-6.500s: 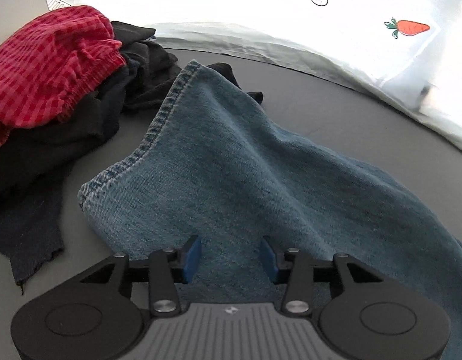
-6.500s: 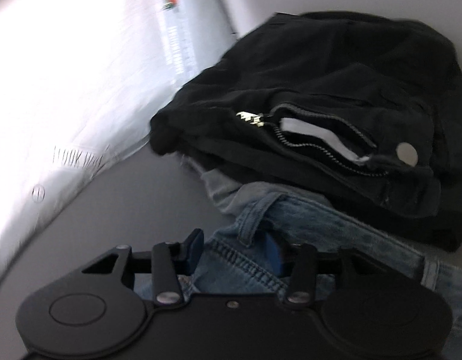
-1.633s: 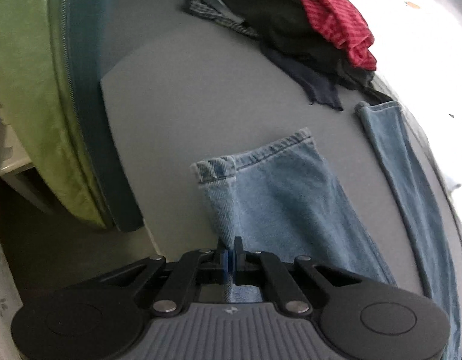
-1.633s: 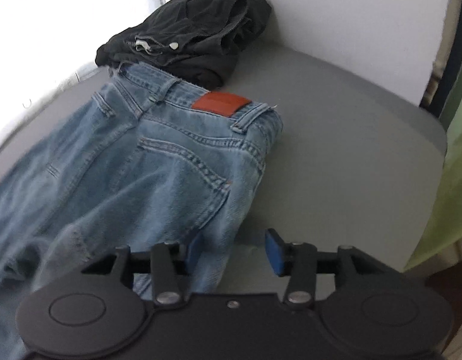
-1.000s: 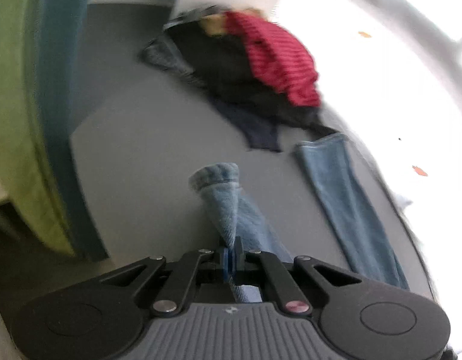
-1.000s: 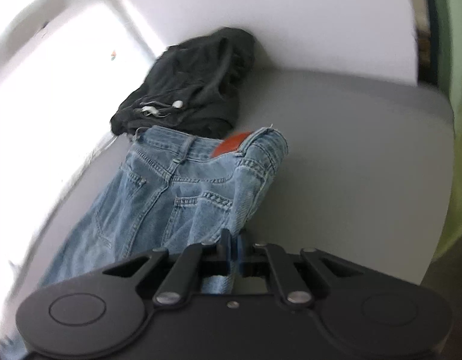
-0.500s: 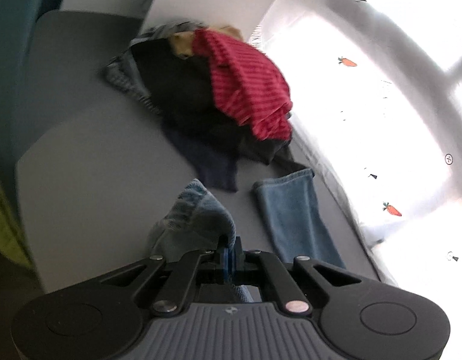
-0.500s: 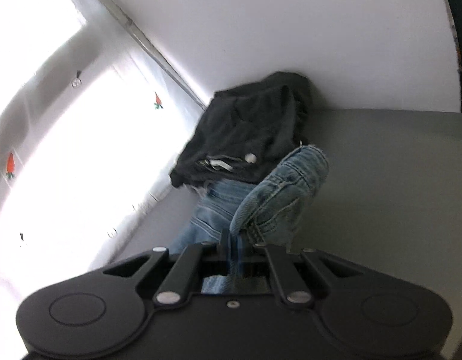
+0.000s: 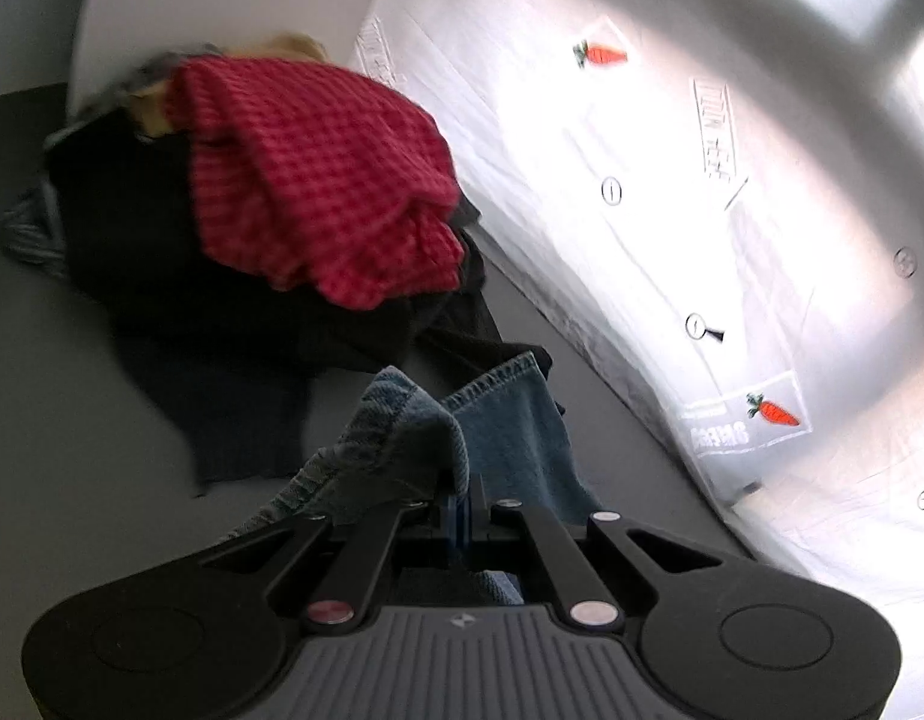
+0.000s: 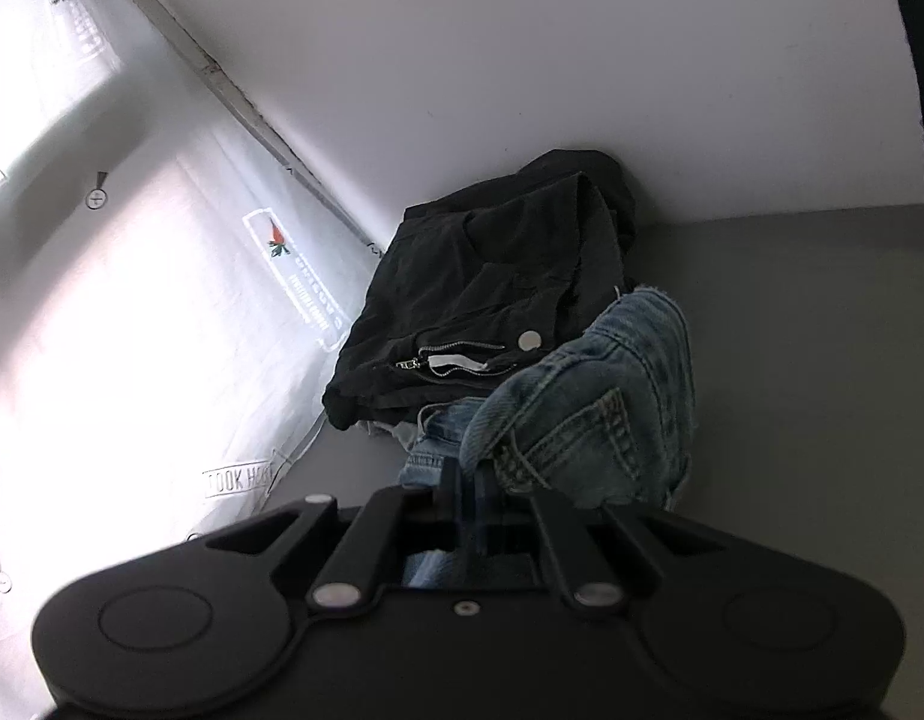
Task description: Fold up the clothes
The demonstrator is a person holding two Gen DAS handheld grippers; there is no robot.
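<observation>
Lifted off the bench (image 9: 72, 420) since a second ago: near jeans (image 9: 402, 438) leg, pinched by left tool (image 9: 462, 507); waist pinched by right tool (image 10: 471, 498), swinging toward 12 o'clock over the far leg, likely halving lengthwise

text: "LOOK HE…", partly cut off | on: white printed sheet (image 10: 132, 360)

At upper left, the red checked cloth (image 9: 318, 180) lies on black garments (image 9: 162, 252). The faded blue denim jeans (image 9: 510, 432) have pale stitching. The tabletop (image 9: 54, 420) is plain grey.
</observation>
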